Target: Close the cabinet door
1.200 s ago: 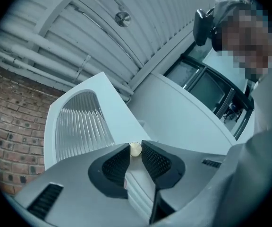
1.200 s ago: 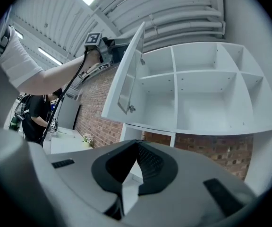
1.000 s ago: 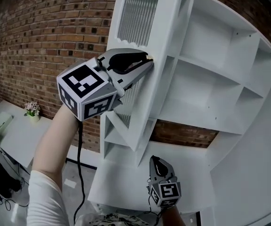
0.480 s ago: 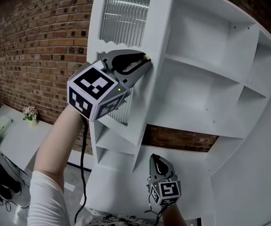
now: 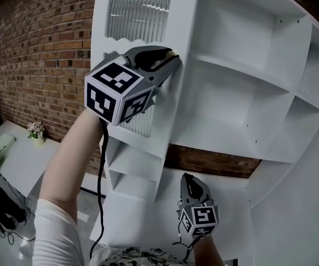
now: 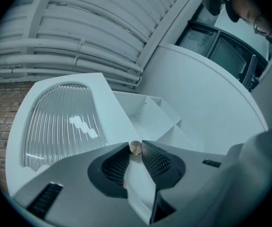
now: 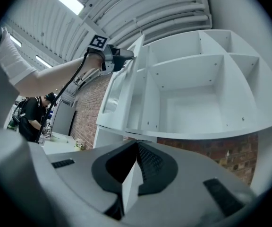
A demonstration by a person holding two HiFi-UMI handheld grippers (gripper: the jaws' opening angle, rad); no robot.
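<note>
Cabinet door: white, ribbed glass panel w/ wavy lower edge, small brass knob near its free edge. It stands open, just left of the open white shelves. Left gripper has the knob between its jaw tips, both pads on it; jaws just eased a bit wider. Right gripper sits low, jaws together, empty. Vs 1 s ago: door + left gripper are further left in head view, more of the door face shows.

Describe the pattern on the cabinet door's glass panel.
Ribbed: the glass panel has fine parallel flutes running top to bottom, clearest in the left gripper view.
</note>
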